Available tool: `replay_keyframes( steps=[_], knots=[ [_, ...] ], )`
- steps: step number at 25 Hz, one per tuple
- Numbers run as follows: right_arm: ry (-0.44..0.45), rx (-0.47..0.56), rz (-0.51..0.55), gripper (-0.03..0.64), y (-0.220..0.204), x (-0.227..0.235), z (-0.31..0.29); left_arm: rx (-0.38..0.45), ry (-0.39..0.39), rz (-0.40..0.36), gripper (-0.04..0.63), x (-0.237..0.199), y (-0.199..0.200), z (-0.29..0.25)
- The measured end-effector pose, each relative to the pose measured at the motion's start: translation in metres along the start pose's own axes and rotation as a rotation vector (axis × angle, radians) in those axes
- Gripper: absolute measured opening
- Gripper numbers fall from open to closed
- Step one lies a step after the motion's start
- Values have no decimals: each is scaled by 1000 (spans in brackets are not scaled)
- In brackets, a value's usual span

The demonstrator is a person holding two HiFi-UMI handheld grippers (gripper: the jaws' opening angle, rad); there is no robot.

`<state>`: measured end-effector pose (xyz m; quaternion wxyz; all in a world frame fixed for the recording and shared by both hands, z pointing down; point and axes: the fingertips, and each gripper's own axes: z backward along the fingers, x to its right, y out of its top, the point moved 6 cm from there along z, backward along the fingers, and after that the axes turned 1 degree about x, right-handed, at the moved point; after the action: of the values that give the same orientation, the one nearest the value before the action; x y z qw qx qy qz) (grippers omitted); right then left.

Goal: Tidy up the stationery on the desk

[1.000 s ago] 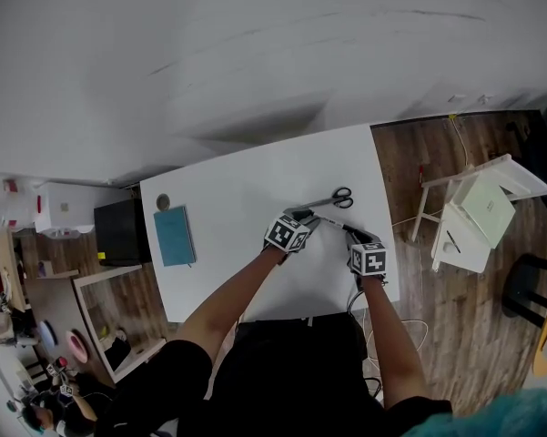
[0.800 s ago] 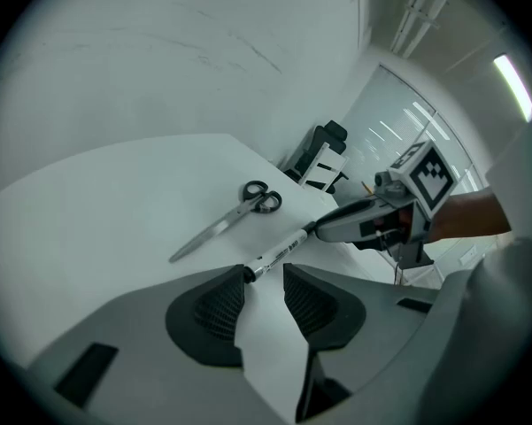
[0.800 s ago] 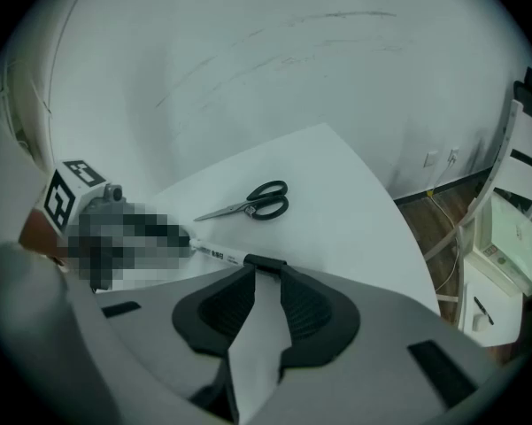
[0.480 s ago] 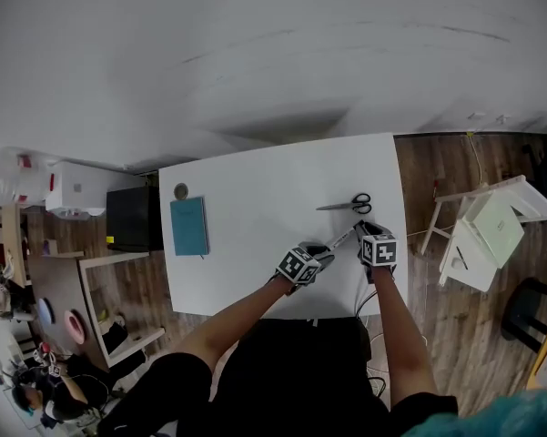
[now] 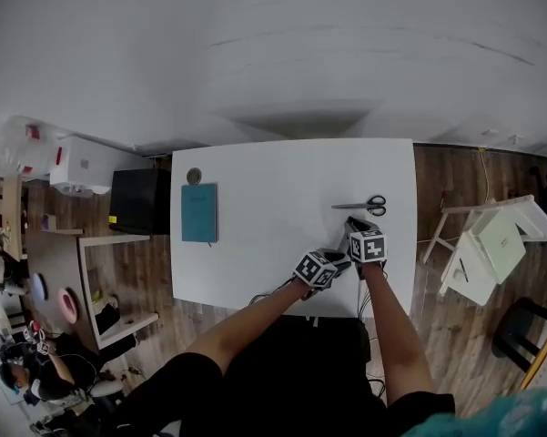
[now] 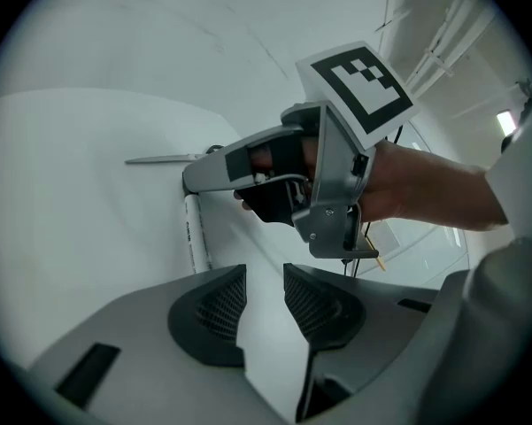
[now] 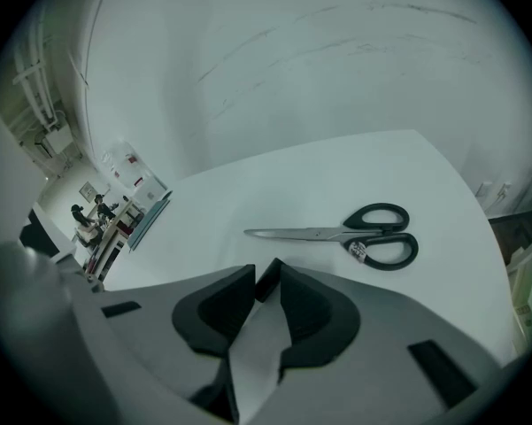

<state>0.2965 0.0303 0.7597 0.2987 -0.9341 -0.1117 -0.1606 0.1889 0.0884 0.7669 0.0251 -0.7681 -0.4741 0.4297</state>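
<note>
The right gripper (image 7: 266, 274) has its jaws closed on a white pen (image 6: 195, 235). The pen lies along the gap between the pads, with its dark tip poking out at the front. Seen from the left gripper view, most of the barrel hangs free below the jaws, so the hold seems to be near one end, though the wide-angle lens makes that hard to judge.

That grip is the main risk. A quick swing or a tap on the surface (image 5: 273, 185) could make the pen pivot in the pads, or slip out and roll.

The left gripper (image 6: 264, 280) is just beside it, with its jaws apart and nothing between them. The two grippers are close enough that a careless turn of either hand could knock the pen loose.

The scissors (image 7: 354, 235) lie flat just ahead of the right gripper, near the right edge of the surface. A sweep with the loaded jaws could push them towards that edge.

The teal notebook (image 5: 199, 213) sits well apart on the left side. Carrying the pen across to it gives a loose grip more time to fail.
</note>
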Motion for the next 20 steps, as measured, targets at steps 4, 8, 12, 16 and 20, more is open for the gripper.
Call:
replay_keyframes(
  steps=[4, 8, 12, 16, 20],
  knots=[
    [0, 17, -17, 100, 1, -4, 4, 56, -22, 49, 130, -4, -1, 12],
    [-38, 49, -134, 100, -10, -9, 23, 160, -46, 110, 130, -6, -3, 42],
    [-35, 58, -238, 100, -27, -27, 23, 248, -28, 207, 130, -20, -21, 83],
    [-163, 36, -236, 100, -33, -28, 15, 311, 29, 286, 130, -41, -44, 117],
    [-204, 10, -258, 100, -37, -34, 6, 329, 53, 305, 130, -55, -61, 143]
  ],
)
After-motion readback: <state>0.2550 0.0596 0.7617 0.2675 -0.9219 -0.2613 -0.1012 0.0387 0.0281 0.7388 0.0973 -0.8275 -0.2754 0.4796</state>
